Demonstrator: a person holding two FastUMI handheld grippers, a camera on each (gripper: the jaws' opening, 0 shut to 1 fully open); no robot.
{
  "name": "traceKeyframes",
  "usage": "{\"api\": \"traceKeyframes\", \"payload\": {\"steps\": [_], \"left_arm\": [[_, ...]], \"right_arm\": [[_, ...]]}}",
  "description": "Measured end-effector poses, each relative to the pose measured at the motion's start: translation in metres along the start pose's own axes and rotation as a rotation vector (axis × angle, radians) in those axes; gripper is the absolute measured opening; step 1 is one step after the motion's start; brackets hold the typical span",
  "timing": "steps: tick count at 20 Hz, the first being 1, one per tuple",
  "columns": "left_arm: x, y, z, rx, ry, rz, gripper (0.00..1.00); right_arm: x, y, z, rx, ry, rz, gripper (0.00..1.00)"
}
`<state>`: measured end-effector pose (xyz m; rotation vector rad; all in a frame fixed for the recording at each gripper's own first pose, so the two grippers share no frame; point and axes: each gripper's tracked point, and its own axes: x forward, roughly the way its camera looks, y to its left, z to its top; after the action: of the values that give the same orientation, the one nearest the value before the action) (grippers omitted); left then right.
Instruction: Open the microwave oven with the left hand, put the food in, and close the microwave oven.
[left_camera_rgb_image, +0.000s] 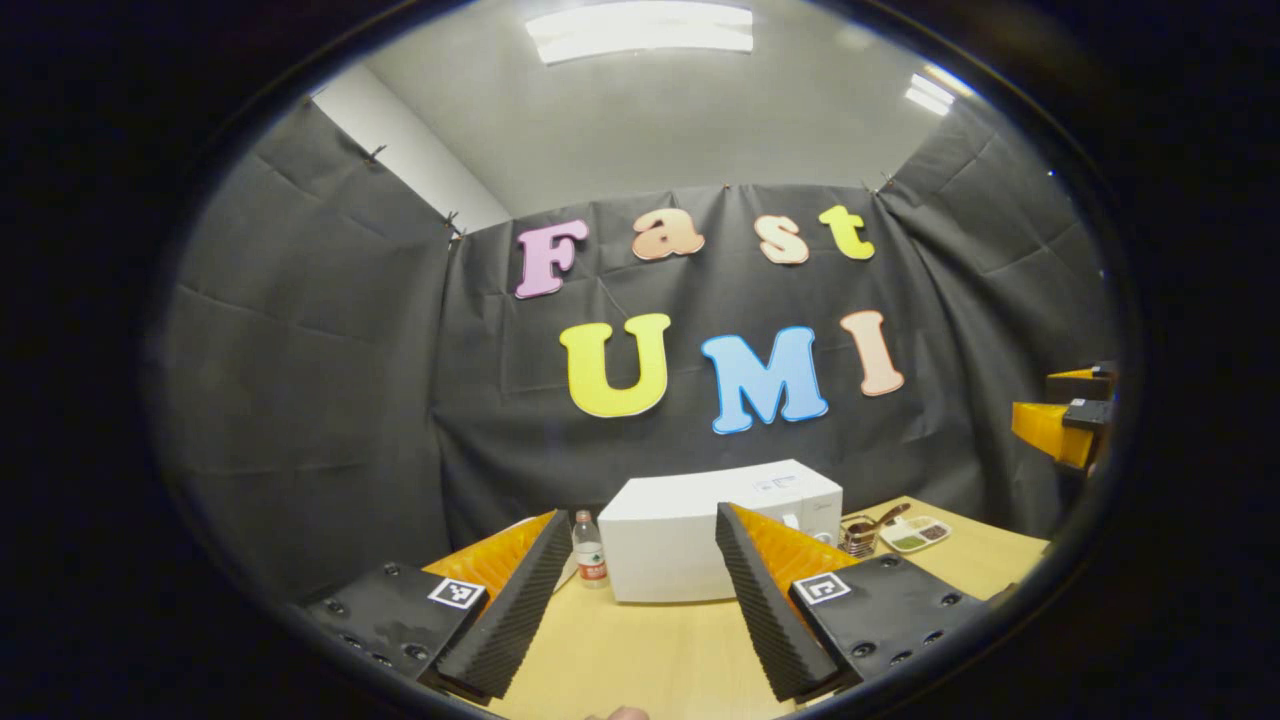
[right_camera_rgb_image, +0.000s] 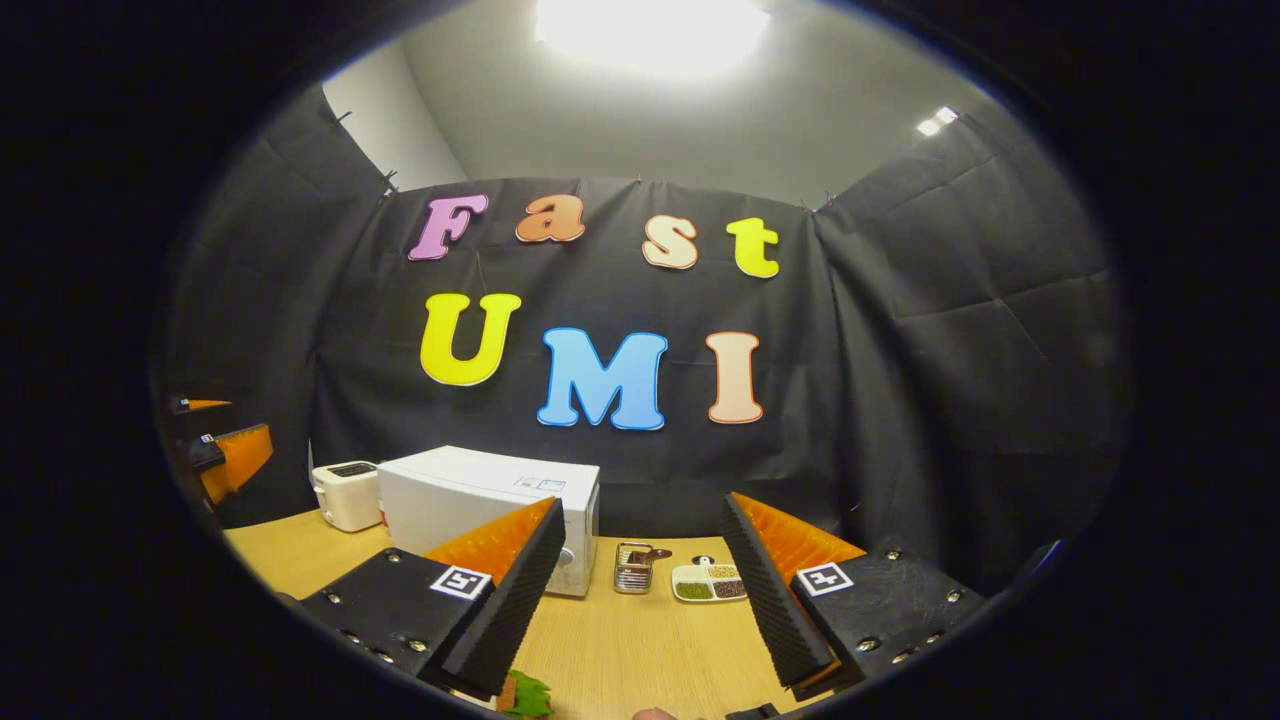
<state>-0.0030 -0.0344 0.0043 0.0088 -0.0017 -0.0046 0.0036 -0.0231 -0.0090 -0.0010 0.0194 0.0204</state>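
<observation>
A white microwave oven (left_camera_rgb_image: 690, 535) stands with its door closed at the back of the wooden table (left_camera_rgb_image: 640, 650); in the right gripper view the microwave (right_camera_rgb_image: 480, 500) sits left of centre. My left gripper (left_camera_rgb_image: 630, 610) is held open well in front of it, nothing between its fingers. My right gripper (right_camera_rgb_image: 645, 610) is open too, above the table. A bit of green and orange food (right_camera_rgb_image: 525, 697) peeks out at the bottom edge by the right gripper's left finger. The other gripper (left_camera_rgb_image: 1065, 415) hangs at the far right of the left gripper view, and the left one (right_camera_rgb_image: 225, 450) at the far left of the right gripper view.
A water bottle (left_camera_rgb_image: 590, 550) stands left of the microwave, and a white toaster (right_camera_rgb_image: 345, 495) beside it. Right of the microwave are a small wire holder (right_camera_rgb_image: 632, 567) with utensils and a divided white dish (right_camera_rgb_image: 708, 582) of grains. Black cloth walls close the booth.
</observation>
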Motion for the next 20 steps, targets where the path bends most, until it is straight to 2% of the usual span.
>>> {"api": "traceKeyframes", "payload": {"steps": [10,11,17,20], "left_arm": [[0.007,-0.057,0.011,0.005,-0.028,0.005,0.95],[0.01,-0.062,0.015,0.01,-0.035,0.006,0.97],[0.037,-0.09,0.016,0.029,-0.041,-0.043,0.96],[0.062,-0.104,0.009,0.001,-0.041,-0.094,0.96]], "right_arm": [[-0.004,-0.023,-0.004,0.012,-0.012,0.078,0.95],[-0.004,-0.026,-0.006,0.011,-0.011,0.08,0.95],[-0.006,-0.04,0.006,0.043,-0.039,0.057,0.95],[0.001,-0.049,0.009,0.049,-0.05,0.005,0.95]]}}
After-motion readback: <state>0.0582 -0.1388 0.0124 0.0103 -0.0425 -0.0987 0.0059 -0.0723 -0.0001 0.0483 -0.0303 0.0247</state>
